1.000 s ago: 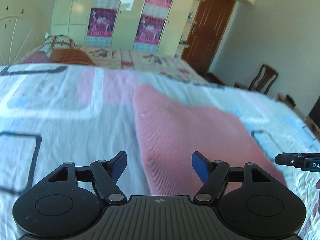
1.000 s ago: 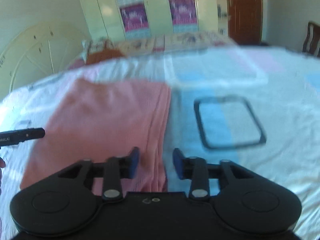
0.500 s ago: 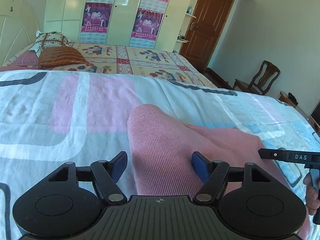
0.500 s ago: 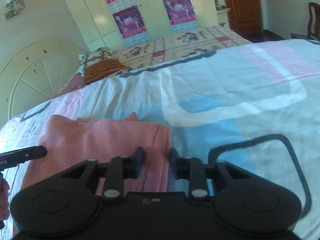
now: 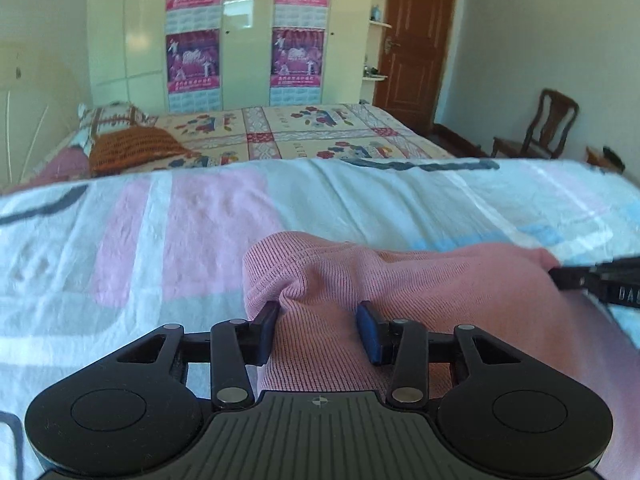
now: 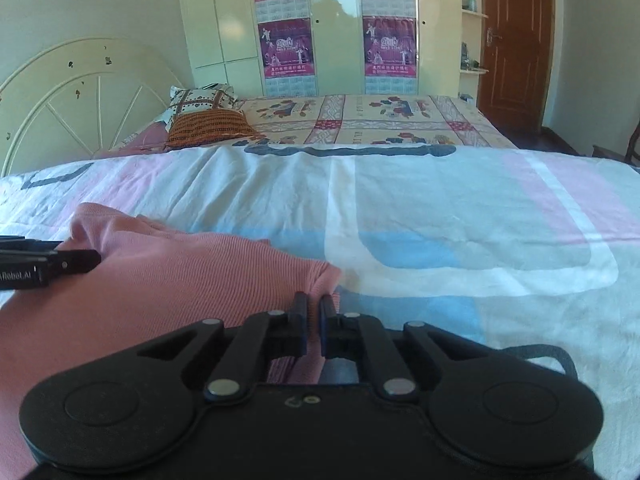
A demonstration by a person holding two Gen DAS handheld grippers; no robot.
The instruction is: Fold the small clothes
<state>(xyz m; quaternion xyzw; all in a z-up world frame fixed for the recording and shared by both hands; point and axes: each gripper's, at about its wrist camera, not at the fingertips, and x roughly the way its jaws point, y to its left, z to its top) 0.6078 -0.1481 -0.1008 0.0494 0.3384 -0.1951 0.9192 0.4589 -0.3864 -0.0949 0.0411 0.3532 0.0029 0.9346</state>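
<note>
Both my tongs at the pink cloth (image 5: 420,292) on the bed (image 6: 400,208).

My left tongs (image 5: 318,330) are closing, a bunched ridge of cloth between the jaws (the pads already touch it). My right tongs (image 6: 313,326) are closing too, almost together, pinching the cloth's right corner. The cloth lies rumpled on the patterned sheet.

left gripper (image 5: 318,326): fingers closing, cloth between | right gripper (image 6: 314,320): fingers closing, pinching cloth
</note>
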